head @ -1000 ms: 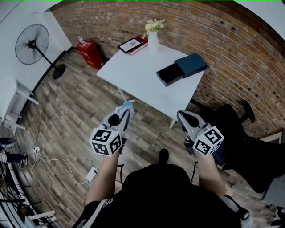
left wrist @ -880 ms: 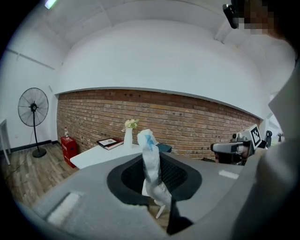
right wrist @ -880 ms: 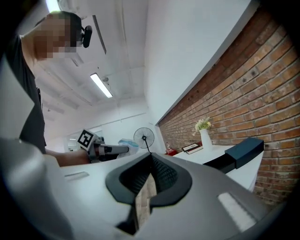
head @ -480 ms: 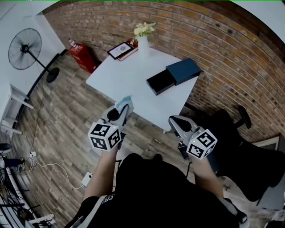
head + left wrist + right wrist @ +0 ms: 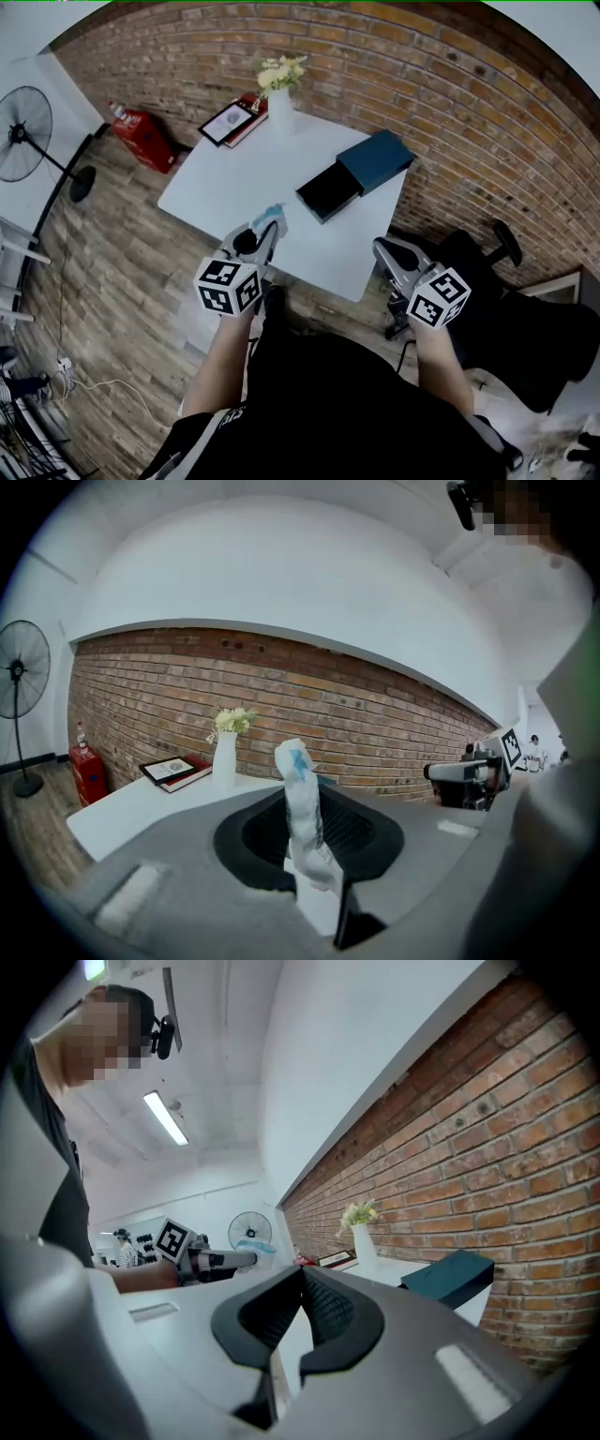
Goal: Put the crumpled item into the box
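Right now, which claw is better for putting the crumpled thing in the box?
The left claw: it already pinches the crumpled item, and the open box lies ahead on the table. The right claw is shut and empty.

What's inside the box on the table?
The pulled-out black tray looks empty, though it is dark. The blue cover hides whatever is farther in.

crumpled item (image 5: 302, 808) between left gripper (image 5: 311, 785) pads (image 5: 356, 832): white, creased, paper-like. gripper shell: matt grey plastic; pads black, ribbed. table (image 5: 225, 178) ahead of tongs: smooth white. box (image 5: 375, 159): matt dark blue. wall (image 5: 450, 84): rough brick. floor (image 5: 112, 253): wood planks.
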Action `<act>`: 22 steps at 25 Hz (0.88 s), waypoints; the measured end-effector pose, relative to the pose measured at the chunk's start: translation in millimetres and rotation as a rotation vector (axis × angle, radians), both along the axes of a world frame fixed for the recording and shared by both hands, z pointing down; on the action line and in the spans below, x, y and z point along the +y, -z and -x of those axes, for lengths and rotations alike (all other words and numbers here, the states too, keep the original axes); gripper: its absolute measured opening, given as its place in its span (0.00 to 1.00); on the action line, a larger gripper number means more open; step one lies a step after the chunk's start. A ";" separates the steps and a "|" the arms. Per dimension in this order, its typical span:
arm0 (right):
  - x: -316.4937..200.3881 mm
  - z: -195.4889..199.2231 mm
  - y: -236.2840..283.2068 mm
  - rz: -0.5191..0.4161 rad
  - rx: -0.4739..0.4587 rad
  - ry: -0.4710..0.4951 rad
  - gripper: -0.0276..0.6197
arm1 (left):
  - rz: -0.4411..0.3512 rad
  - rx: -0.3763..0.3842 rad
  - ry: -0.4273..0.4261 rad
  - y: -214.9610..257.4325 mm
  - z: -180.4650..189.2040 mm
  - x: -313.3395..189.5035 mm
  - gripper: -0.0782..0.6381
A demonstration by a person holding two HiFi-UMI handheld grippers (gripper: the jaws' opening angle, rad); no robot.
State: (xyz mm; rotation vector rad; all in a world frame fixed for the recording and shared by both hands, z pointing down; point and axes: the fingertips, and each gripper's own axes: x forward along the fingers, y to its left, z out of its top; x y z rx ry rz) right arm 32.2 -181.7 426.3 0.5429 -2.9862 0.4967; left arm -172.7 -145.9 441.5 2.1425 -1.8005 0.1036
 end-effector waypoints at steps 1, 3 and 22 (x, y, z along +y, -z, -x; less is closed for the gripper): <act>-12.2 7.7 1.5 -0.004 0.002 -0.022 0.04 | -0.001 -0.002 -0.013 -0.8 11.0 -11.3 0.20; -36.4 28.1 4.1 -0.010 0.007 -0.061 0.04 | -0.007 -0.003 -0.033 0.5 37.7 -33.8 0.20; -110.0 153.1 -13.6 0.049 0.142 -0.361 0.04 | 0.058 0.134 -0.341 -42.1 147.3 -177.0 0.20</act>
